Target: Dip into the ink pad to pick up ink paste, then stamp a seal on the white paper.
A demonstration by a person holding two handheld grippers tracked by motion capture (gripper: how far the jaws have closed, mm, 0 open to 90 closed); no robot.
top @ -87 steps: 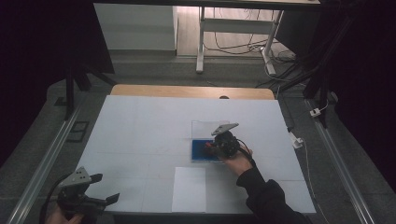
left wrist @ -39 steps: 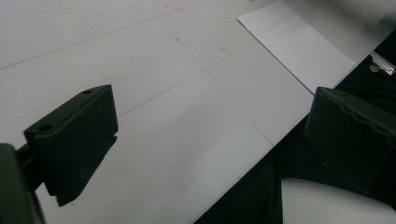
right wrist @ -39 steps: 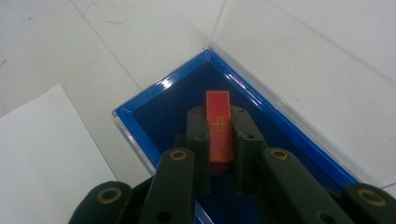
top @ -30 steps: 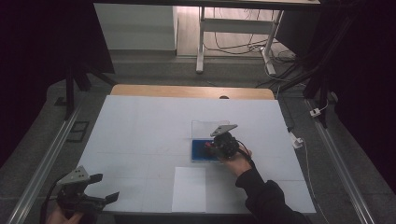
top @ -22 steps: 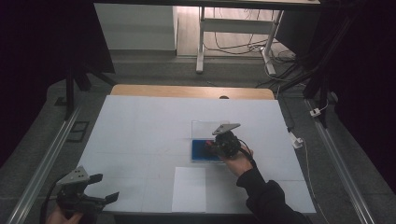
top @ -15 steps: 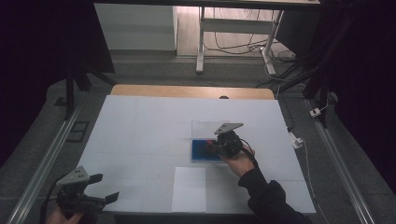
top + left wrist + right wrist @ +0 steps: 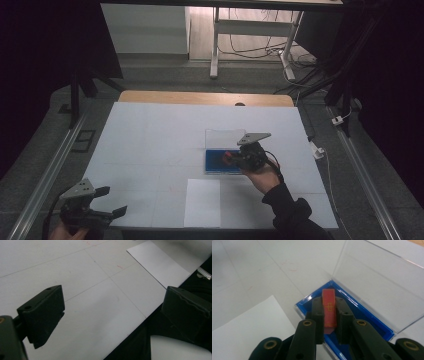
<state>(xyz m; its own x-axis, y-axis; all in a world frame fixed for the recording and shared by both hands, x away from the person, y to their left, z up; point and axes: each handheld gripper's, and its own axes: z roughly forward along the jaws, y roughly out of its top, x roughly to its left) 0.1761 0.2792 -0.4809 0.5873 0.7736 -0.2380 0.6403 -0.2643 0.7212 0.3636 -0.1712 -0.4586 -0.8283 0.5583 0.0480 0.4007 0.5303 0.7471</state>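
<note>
One white table [image 7: 150, 135], paper sheet [image 7: 202, 202], dark room.

Count of items: one red block [image 7: 329, 307] between the right claw's [image 7: 329, 315] pads; one blue box [image 7: 367, 320] with one clear lid [image 7: 377, 280] beneath it; one paper sheet [image 7: 202, 202] beside it.

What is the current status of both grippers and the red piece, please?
Right gripper shut on red block, above blue case, clear lid open. Left gripper open, empty, near table edge. White sheet alongside; nothing blocking.
</note>
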